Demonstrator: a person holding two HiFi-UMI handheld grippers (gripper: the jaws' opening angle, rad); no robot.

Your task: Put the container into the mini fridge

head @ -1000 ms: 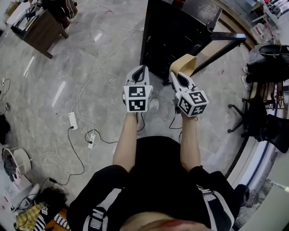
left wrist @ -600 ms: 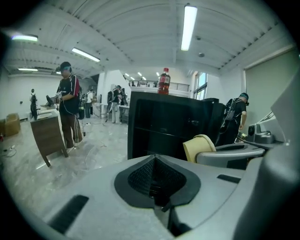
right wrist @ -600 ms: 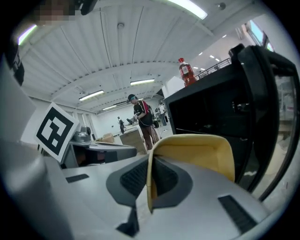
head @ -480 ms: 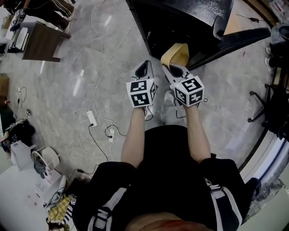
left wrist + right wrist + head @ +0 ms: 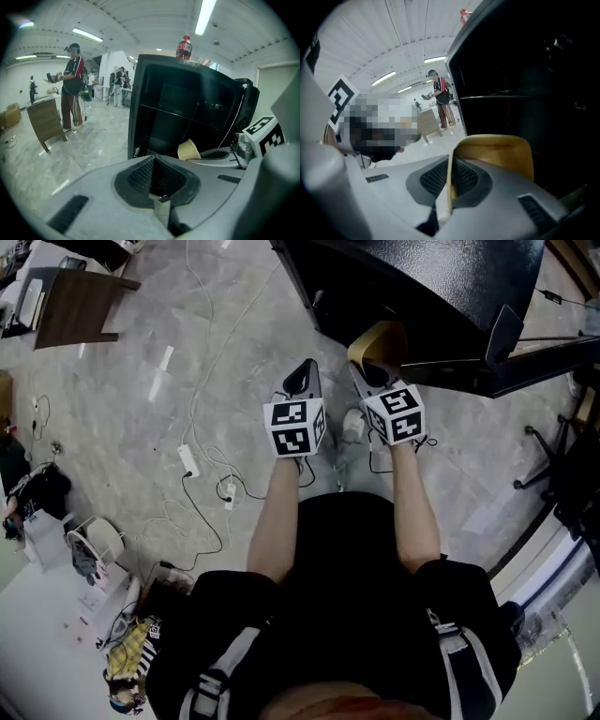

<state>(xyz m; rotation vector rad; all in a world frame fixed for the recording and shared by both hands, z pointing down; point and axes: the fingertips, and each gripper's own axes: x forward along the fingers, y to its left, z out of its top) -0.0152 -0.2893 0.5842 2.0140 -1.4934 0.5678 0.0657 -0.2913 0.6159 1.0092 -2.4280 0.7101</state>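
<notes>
The container [image 5: 377, 341] is a tan paper cup. My right gripper [image 5: 366, 367] is shut on its rim, one jaw inside the cup and one outside [image 5: 450, 187]. The cup [image 5: 499, 150] hangs right in front of the black mini fridge [image 5: 422, 287], at the dark open compartment [image 5: 534, 84]. The fridge door [image 5: 530, 362] stands open to the right. My left gripper [image 5: 302, 373] is shut with nothing in it [image 5: 153, 158], level with the right one and just to its left. From there the cup [image 5: 189, 150] shows against the fridge's lower shelf [image 5: 187, 108].
A red-capped soda bottle [image 5: 183, 47] stands on top of the fridge. White cables and a power strip [image 5: 187, 460] trail over the grey floor at left. A wooden table [image 5: 75, 310] is at far left, an office chair [image 5: 562, 465] at right. A person [image 5: 72, 84] stands farther back.
Both grippers and the cup have moved forward, closer to the open fridge. The right gripper's hold on the cup is unchanged.
</notes>
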